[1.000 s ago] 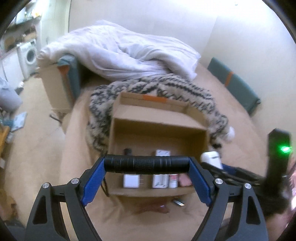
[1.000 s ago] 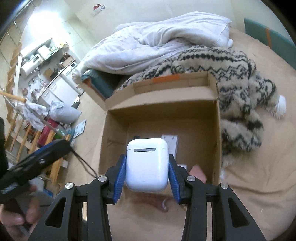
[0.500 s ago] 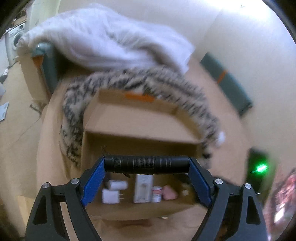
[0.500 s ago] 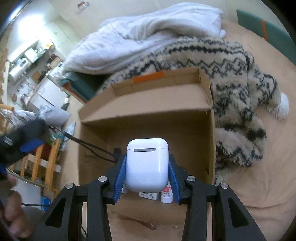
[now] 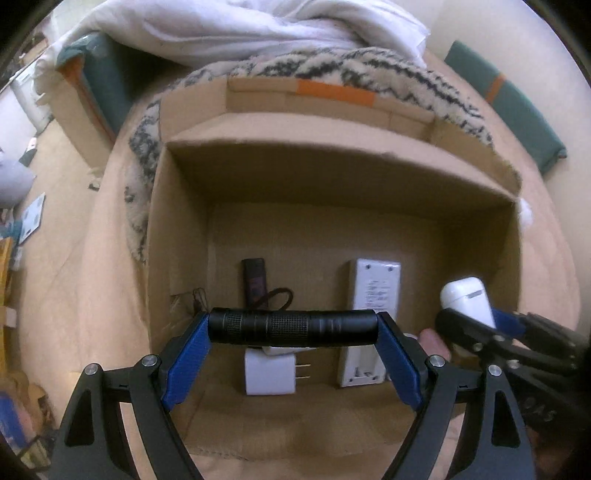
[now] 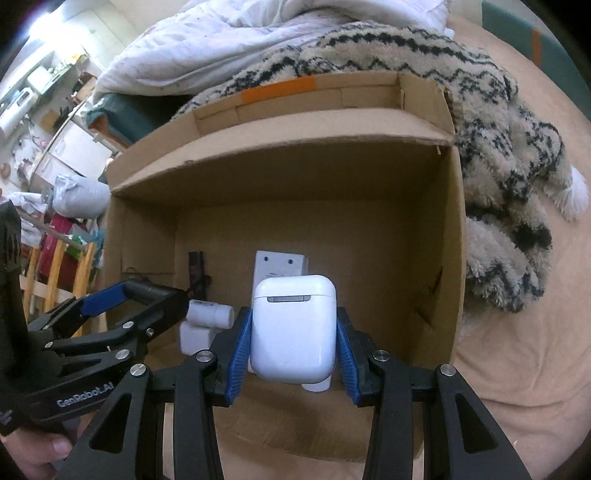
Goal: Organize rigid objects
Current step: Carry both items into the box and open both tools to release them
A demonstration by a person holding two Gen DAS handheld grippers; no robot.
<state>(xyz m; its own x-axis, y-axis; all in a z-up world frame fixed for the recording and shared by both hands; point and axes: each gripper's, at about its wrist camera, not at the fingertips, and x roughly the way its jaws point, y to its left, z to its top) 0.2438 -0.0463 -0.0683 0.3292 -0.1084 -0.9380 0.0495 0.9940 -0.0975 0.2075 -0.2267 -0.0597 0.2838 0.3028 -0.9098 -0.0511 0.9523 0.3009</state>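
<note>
My left gripper (image 5: 293, 326) is shut on a black flashlight (image 5: 293, 326), held crosswise between its blue pads over the open cardboard box (image 5: 332, 155). My right gripper (image 6: 293, 332) is shut on a white earbud case (image 6: 293, 332), also above the box (image 6: 448, 221). In the left wrist view the earbud case (image 5: 467, 301) shows at the right. On the box floor lie a white plug adapter (image 5: 271, 371), a long white device (image 5: 373, 295) and a black stick with a cord (image 5: 255, 282). The left gripper's arm (image 6: 110, 317) reaches in from the left in the right wrist view.
The box stands on a tan bed cover (image 6: 517, 350) against a black-and-cream patterned fleece blanket (image 6: 498, 166). A white duvet (image 5: 240, 26) is heaped behind. A green cushion (image 5: 517, 107) lies at the far right. Furniture and clutter crowd the room at left (image 6: 48, 229).
Both grippers have sunk towards the box and tilted downward, so its inside now fills both views. Each still holds its object.
</note>
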